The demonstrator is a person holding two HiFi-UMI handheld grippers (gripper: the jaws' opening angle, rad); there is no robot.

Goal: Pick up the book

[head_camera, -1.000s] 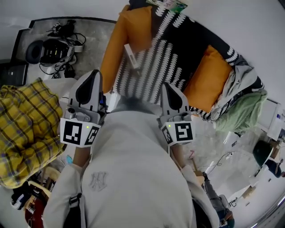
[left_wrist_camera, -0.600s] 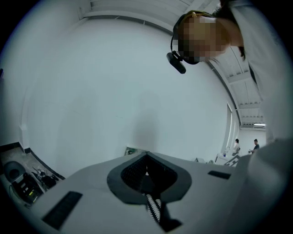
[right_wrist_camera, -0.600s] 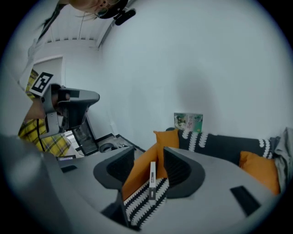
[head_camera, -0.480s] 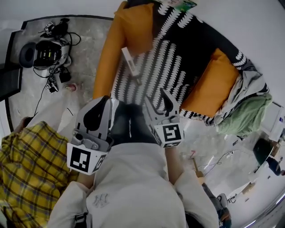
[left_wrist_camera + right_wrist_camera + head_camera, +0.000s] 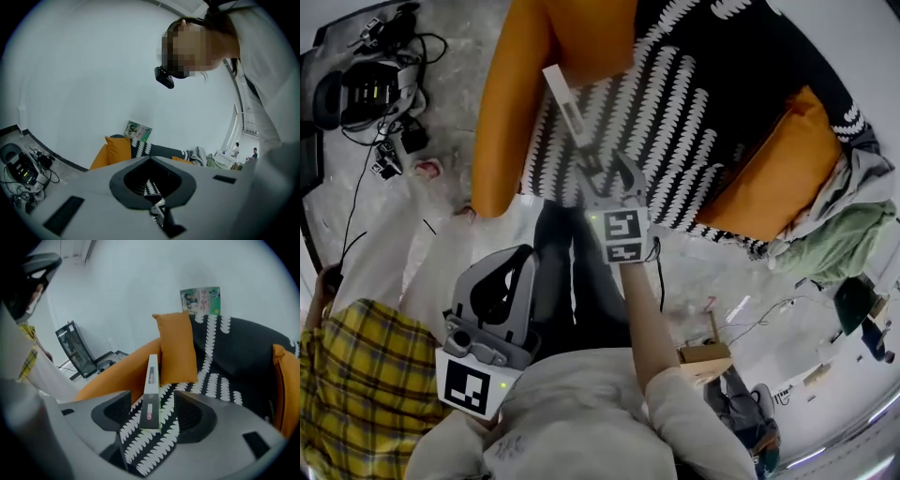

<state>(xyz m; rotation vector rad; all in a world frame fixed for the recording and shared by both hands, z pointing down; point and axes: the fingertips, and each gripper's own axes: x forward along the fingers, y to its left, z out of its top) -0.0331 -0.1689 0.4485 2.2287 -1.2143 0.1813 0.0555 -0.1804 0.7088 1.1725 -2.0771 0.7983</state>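
Sofa [image 5: 675, 122] draped in black cloth with a white scallop print, seen from above and along each claw. The book [image 5: 566, 105] stands on edge on the seat. Its narrow white printed spine is turned up toward the viewer, and its far end lies against or just beside the tall orange cushion [image 5: 534, 84]; contact cannot be confirmed.

The right claw [image 5: 607, 169] points down at the near end of the spine. Its jaws are opening and stand wide, one on each side of the book's line. The pads touch nothing and nothing is held. The left claw [image 5: 521, 255] hangs back near the person's body, well apart from the book. Its jaws are together and empty.

Step in hand, as judged: approach before the grasp. To do it well:
- Keep the spine centred between the pads.
- Lower until both pads overlap the covers below the spine.
- Close squarely across the thickness, so the thin, upright book is not tipped or pushed into the soft cushion.
- A grip nearer the middle of the spine would probably limit swing on lifting.

Further out are a second orange cushion [image 5: 778, 169], a green garment [image 5: 844, 244] on the sofa's end, a green-covered print [image 5: 200, 300] propped against the wall, and cables and gear [image 5: 366, 89] on the floor.
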